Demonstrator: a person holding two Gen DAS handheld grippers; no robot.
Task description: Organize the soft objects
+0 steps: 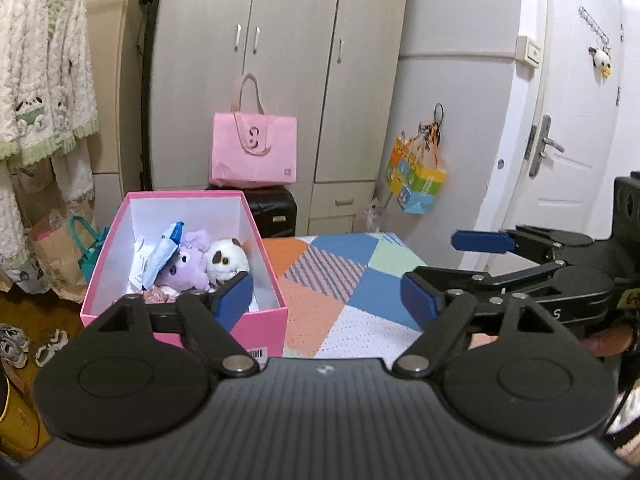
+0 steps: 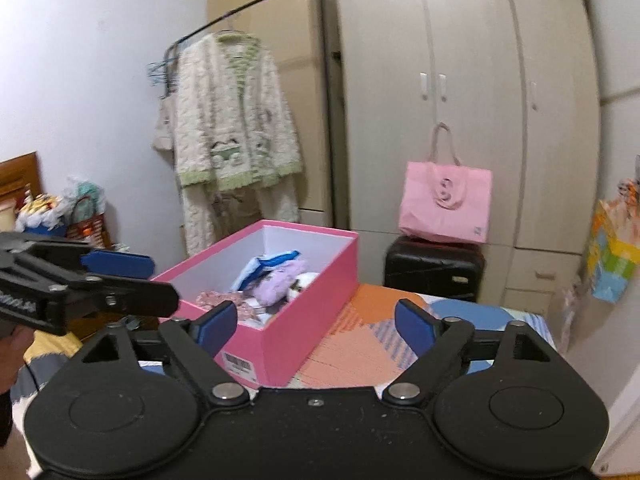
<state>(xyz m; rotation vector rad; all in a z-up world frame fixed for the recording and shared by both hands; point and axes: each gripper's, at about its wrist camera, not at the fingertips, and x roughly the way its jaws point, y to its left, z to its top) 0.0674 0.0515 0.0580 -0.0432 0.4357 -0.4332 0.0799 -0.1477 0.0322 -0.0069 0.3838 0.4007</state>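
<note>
L gripper: your jaws stand wide apart, nothing between them; hovering over the patchwork surface, near edge of pink box at approx 9 o'clock.
R gripper: jaws also apart, nothing held; box corner sits in front of the gap, approx 11 o'clock.
Soft objs: all the ones I can see are inside the box — purple plush, white plush, blue/white fabric item, pinkish frilly piece at near end. Can't tell what lies under the pile.
Surface: no loose soft obj visible on the cloth in either view.
Progress (judgement): looks near done or done; maybe only tidying inside the box left.
Risk 1: L-side finger of each gripper is close to the box wall; a sideways sweep could shove or tip the light box off the surface edge.
Risk 2: if you reach in, open jaws may snag the fabric item and drag plush out w/ it.
Risk 3: grippers are near each other (R gripper at 3 o'clock in left wrist view); crossing paths could make them collide.
</note>
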